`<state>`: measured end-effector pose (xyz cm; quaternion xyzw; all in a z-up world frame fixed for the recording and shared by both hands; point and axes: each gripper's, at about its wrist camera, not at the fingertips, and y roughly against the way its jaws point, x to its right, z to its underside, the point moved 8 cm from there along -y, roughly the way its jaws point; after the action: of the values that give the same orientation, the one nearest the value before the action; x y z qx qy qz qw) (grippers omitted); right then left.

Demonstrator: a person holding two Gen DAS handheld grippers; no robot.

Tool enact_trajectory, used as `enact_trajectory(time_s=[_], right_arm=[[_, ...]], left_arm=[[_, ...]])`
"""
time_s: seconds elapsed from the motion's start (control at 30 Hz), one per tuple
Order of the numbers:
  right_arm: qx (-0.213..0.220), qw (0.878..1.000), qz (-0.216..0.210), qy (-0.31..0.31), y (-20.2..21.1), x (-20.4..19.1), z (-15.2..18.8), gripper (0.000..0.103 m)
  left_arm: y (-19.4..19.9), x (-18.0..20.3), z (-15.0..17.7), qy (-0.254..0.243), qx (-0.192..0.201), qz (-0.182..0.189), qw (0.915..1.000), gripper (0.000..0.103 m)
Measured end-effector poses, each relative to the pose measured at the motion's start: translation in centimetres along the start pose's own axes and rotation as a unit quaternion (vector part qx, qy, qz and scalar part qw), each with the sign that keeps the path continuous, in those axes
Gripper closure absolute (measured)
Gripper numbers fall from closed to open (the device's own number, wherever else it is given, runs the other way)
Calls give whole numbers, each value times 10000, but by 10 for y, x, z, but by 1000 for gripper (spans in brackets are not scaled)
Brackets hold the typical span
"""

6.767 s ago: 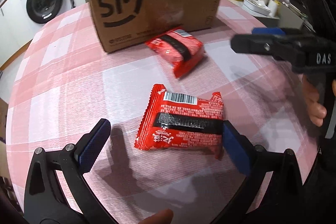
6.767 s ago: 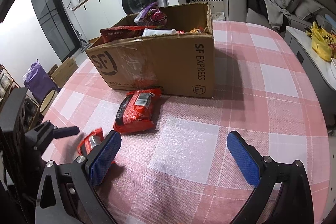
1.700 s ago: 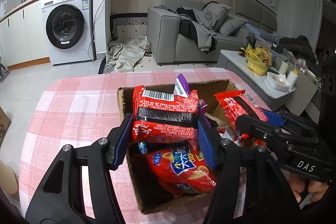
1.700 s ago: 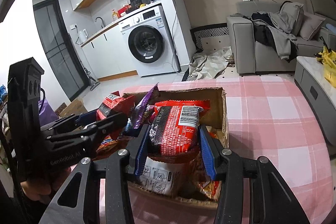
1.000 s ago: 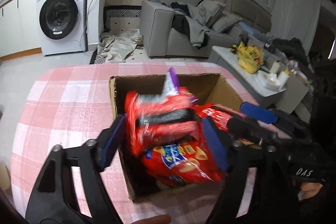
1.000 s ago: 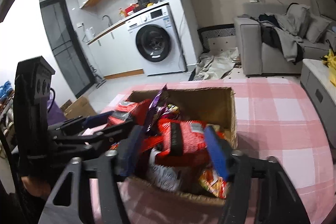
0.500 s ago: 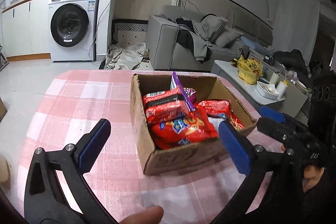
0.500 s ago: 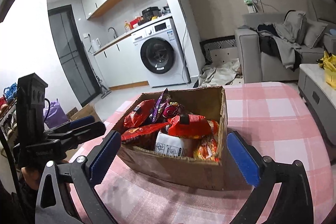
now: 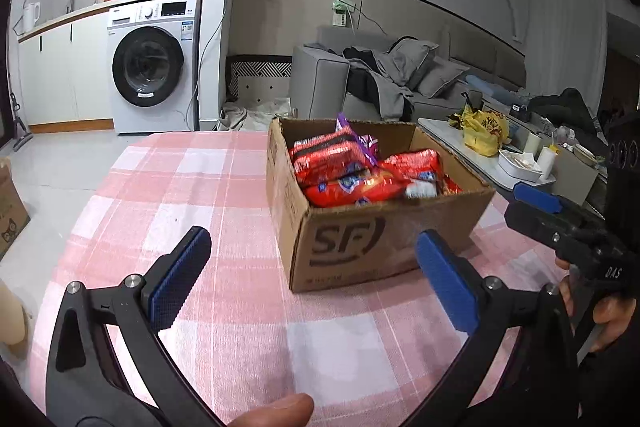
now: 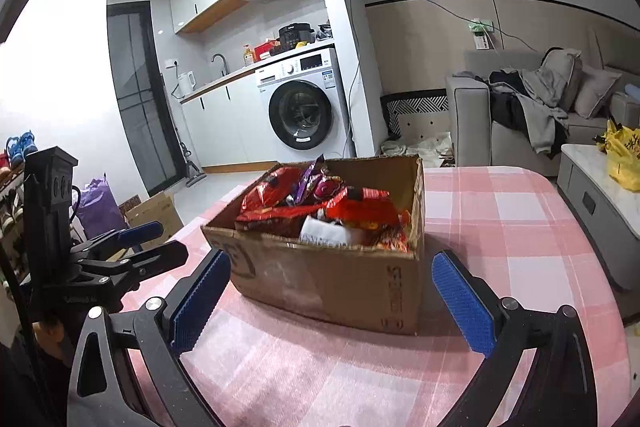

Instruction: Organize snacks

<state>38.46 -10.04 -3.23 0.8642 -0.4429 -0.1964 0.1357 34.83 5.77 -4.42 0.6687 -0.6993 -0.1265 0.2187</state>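
Observation:
A brown cardboard box [image 9: 360, 247] [image 10: 320, 279] marked SF stands on the pink checked tablecloth [image 9: 200, 187] [image 10: 500, 211]. Red snack packets [image 9: 332, 155] [image 10: 356, 211] and a purple one [image 9: 352, 135] fill it. My left gripper [image 9: 312, 279] hangs open in front of the box, nothing between its blue pads. My right gripper [image 10: 332, 303] is open too, back from the box's near corner. Each gripper also shows at the edge of the other's view, held in a hand.
A washing machine [image 9: 152, 67] and counter stand beyond the table, a grey sofa [image 9: 380, 83] with clothes behind the box. A low side table [image 9: 512, 155] holds a yellow bag and dishes. A carton [image 10: 156, 215] and purple bag [image 10: 96, 207] sit on the floor.
Both grippers let go of their red packets into the box, opened wide and drew back from it. The box now looks smaller and farther off in both views.

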Motion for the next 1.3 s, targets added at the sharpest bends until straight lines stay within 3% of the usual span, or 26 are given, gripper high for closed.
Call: enact_trajectory(time_s=[0.43,1.3], right_arm=[[389,9992,92,63,17,4,16,0],[528,9981,213,254,19,1,24,0]], left_arm=[[4,1,21,-100,312,-122,9994,1],[6,-3,13,-27,487,-189,9986,1]])
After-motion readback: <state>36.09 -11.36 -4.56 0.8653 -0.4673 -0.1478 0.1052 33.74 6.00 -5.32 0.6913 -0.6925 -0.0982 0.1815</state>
